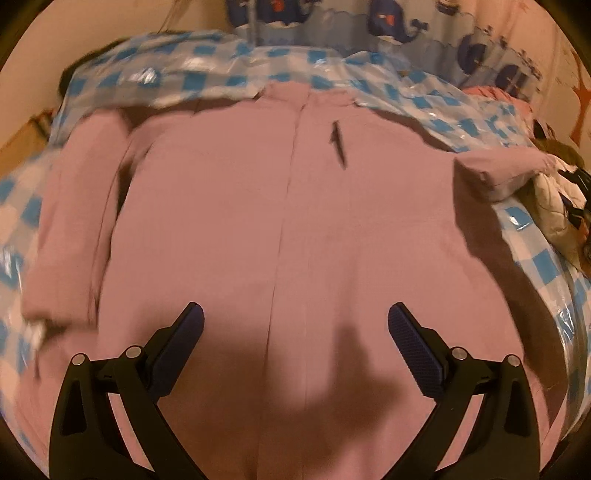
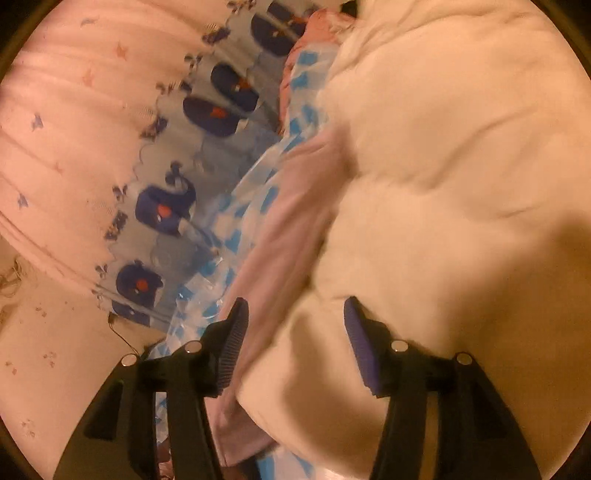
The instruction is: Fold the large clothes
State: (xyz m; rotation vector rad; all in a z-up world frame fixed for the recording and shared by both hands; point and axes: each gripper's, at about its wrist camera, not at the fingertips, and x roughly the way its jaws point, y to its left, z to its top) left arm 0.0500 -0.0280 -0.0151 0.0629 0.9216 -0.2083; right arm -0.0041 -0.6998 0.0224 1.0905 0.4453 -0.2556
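A large pink garment (image 1: 229, 206) lies flat, front up, on a blue-and-white checked plastic cover (image 1: 207, 79). A seam runs down its middle, with a small dark mark (image 1: 338, 144) beside it. One sleeve (image 1: 70, 221) lies along the left side and the other (image 1: 495, 173) is folded in at the right. My left gripper (image 1: 295, 310) hovers open over the lower front, with nothing between its fingers. In the tilted right wrist view, my right gripper (image 2: 297, 306) stands open over the pink garment's edge (image 2: 295, 206) and a cream padded garment (image 2: 461, 166), gripping neither.
A curtain printed with blue whales (image 1: 388, 22) hangs behind the bed, also the whale curtain (image 2: 166, 206). Pale pink star-print fabric (image 2: 74, 110) hangs above it. A heap of other clothes (image 1: 554, 206) lies at the right edge of the cover.
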